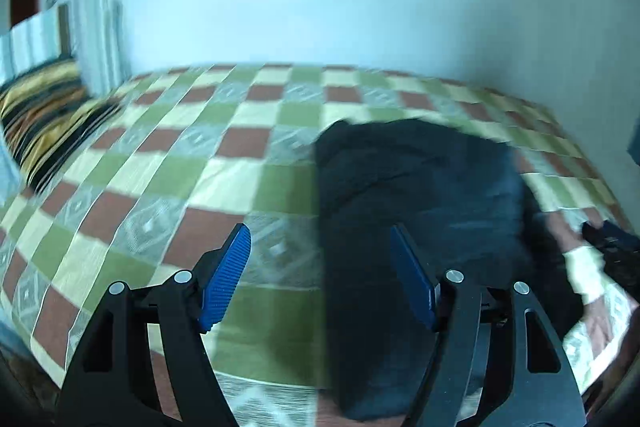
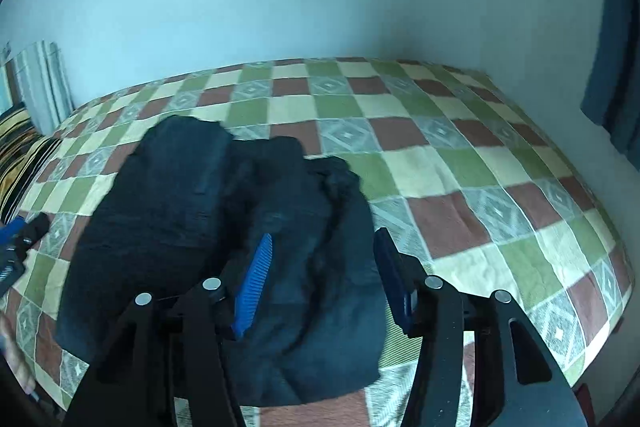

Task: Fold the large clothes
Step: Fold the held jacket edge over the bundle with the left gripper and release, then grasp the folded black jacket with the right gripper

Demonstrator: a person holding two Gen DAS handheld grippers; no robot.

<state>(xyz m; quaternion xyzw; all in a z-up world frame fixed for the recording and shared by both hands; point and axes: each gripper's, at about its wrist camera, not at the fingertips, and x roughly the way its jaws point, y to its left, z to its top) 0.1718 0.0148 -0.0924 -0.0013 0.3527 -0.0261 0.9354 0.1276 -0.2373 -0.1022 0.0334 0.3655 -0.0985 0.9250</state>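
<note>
A dark garment (image 2: 224, 247) lies bunched on the near part of the checked bed (image 2: 460, 187), doubled over itself in places but lumpy and uneven, so folding looks begun at most, with smoothing and the neat folds seemingly left to do. The left gripper (image 1: 320, 275) hangs wide open over the garment's left edge, holding nothing. The right gripper (image 2: 320, 279) is likewise wide open above the garment's near right part, empty.

Matt dark cloth garment (image 2: 224, 247) on woven checked bedspread (image 2: 460, 187).
</note>
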